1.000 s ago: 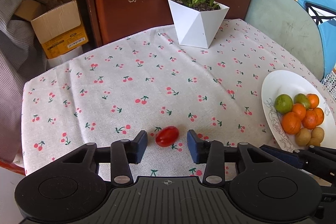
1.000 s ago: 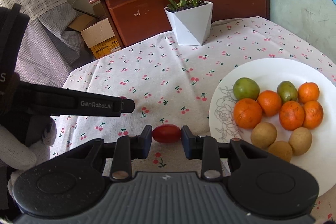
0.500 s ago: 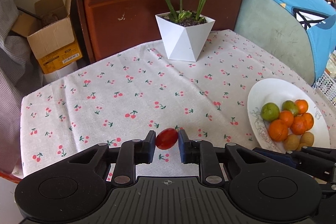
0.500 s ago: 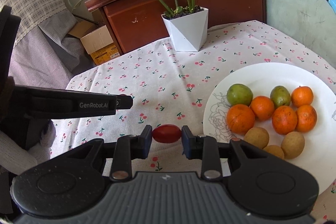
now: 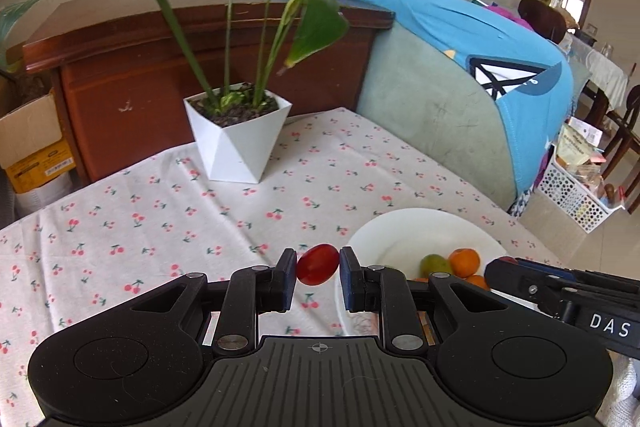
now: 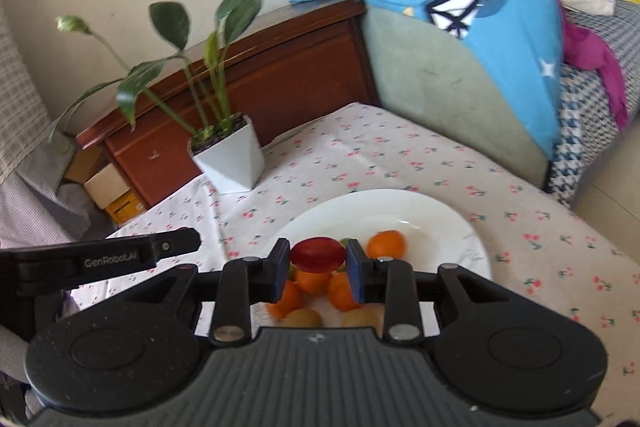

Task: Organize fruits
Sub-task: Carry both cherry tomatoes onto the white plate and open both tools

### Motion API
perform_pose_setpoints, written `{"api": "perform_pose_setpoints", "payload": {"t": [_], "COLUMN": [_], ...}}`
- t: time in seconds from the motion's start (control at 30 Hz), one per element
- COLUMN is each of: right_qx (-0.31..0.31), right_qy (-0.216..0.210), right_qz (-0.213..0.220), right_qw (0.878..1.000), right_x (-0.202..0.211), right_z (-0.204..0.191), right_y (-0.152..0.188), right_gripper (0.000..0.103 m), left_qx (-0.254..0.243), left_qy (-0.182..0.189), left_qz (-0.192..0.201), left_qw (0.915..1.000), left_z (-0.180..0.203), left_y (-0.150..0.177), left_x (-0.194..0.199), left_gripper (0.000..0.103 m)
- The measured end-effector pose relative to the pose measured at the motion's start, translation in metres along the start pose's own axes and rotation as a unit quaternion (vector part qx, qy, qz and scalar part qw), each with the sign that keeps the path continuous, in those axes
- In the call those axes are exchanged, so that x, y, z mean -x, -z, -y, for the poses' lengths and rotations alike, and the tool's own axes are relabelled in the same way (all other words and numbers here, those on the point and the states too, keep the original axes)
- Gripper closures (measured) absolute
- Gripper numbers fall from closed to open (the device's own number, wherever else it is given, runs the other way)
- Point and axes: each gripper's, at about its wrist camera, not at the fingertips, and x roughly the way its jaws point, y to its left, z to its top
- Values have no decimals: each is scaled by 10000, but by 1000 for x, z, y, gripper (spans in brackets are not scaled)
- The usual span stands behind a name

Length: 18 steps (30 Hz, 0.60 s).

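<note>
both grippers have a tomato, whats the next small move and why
Probably lower the right gripper and open it: its red tomato already hangs over the white plate beside the oranges. The left gripper looks short of the plate.

**Reds, oranges and a cherry print**

The cloth (image 5: pixel 240 211) over the worktop is off-white, sprinkled with small red cherries on green stems. The plate (image 6: pixel 400 211) is plain white, holding orange fruits (image 6: pixel 386 245) and tan-brown ones (image 6: pixel 302 318); a green fruit (image 5: pixel 434 264) shows too. Each tomato (image 5: pixel 317 264) (image 6: pixel 317 254) is glossy red. The plant pot (image 5: pixel 240 139) is white, its leaves dark green. Both grippers (image 5: pixel 317 275) (image 6: pixel 317 269) are black with blue pads (image 5: pixel 349 277).
</note>
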Motion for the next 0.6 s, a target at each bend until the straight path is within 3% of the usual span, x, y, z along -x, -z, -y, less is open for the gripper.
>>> {"api": "perform_pose_setpoints", "payload": {"t": [0.17, 0.6], "right_qx": [-623, -889], "right_qy": [114, 262], "right_qz": [-237, -618], "right_qw": [9977, 9938], "right_x": [3, -11], "right_z": [29, 36], "right_y": [8, 23], "right_gripper": [73, 73], "left_qx": [-160, -335], "left_qy": [233, 429], "left_qz": [33, -98], "left_qw": [9996, 9985], "left_z": [24, 52], "left_y": [-5, -7], "left_x": [-11, -44], "left_gripper": [83, 83]}}
